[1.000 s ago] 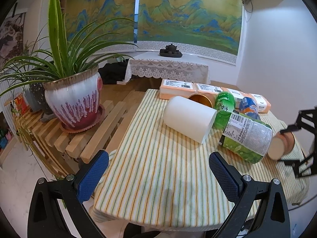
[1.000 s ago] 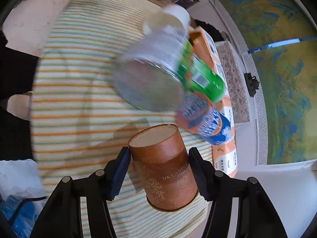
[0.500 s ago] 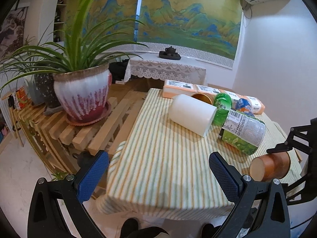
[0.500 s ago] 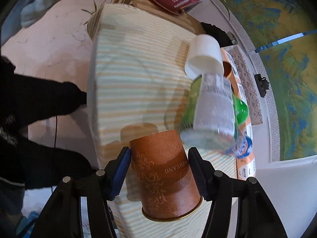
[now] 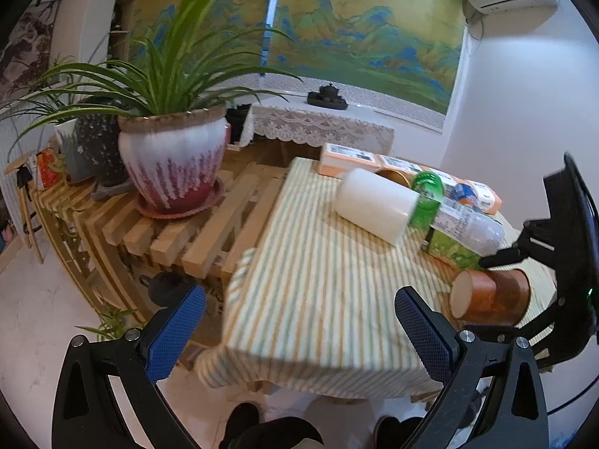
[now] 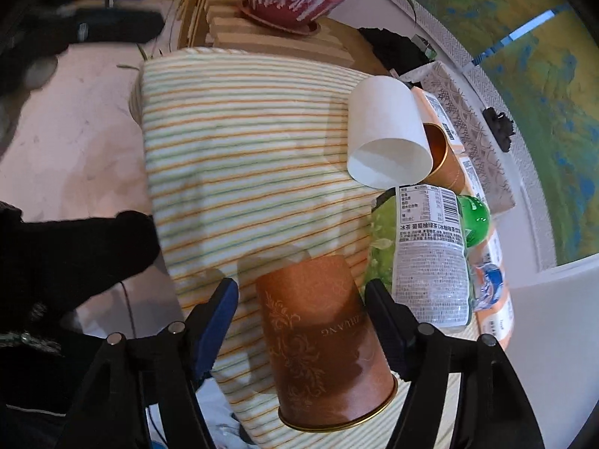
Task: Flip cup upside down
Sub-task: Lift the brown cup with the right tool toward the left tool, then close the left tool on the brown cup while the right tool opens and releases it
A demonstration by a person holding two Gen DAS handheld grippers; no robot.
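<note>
In the left wrist view, the brown cup [image 5: 490,295] hangs on its side over the near right corner of the counter [image 5: 318,280], with its pale closed base facing left. The flip therefore looks only part done. The main risk is that corner: if the cup comes down where it is, its rim could land half off the striped cloth and it would tip to the floor. The green bottle [image 5: 453,224] lies just beside it on the far side. A careless turn could knock it and set it rolling into the white cup [image 5: 374,205] lying farther left. The left claw [image 5: 299,333] is spread wide with nothing in it, near the counter's front edge and well apart from the cup.

In the right wrist view, the right claw [image 6: 303,299] brackets the brown cup, with its jaws about a cup's width apart. The gold rim is nearest the camera and the base points away. A sliver of cloth shows between the left pad and the cup wall. The grip seems to sit further back on the wider part of the cup, though the contact itself is hard to see. On a tapered wall like that, the cup may slide out base-first as the wrist rolls. The bottle label almost touches the right pad, so there is little room for the swing.
</note>
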